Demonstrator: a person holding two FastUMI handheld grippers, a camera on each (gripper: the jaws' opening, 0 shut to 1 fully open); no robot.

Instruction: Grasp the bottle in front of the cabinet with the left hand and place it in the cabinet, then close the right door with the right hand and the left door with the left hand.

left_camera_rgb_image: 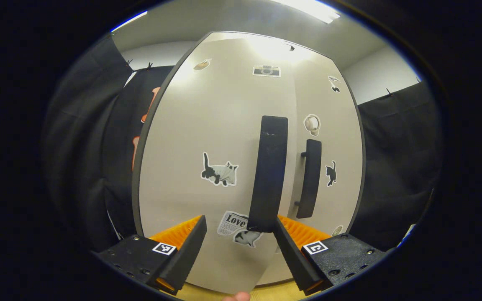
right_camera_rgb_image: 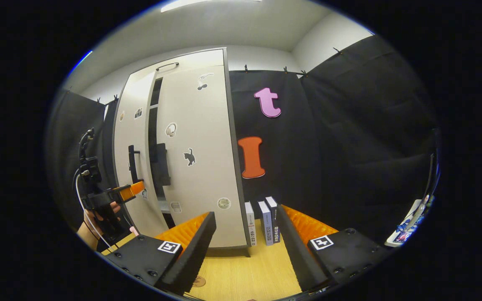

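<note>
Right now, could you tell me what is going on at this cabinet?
A person with a gripper in each hand is closing the cabinet. The right door looks nearly shut, with a dark gap left beside it. The left gripper is open, right up against the left door by its handle, seemingly pushing it closed. The right gripper is open and holds nothing, back from the cabinet. Books stand beside it.

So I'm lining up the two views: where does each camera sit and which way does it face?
Left gripper view: rides the left gripper, facing the cabinet's left door close up; a fingertip shows below.
Right gripper view: rides the right gripper, farther back, facing the cabinet and books; a hand holds the other gripper.
Shared: cabinet doors, handles.
</note>
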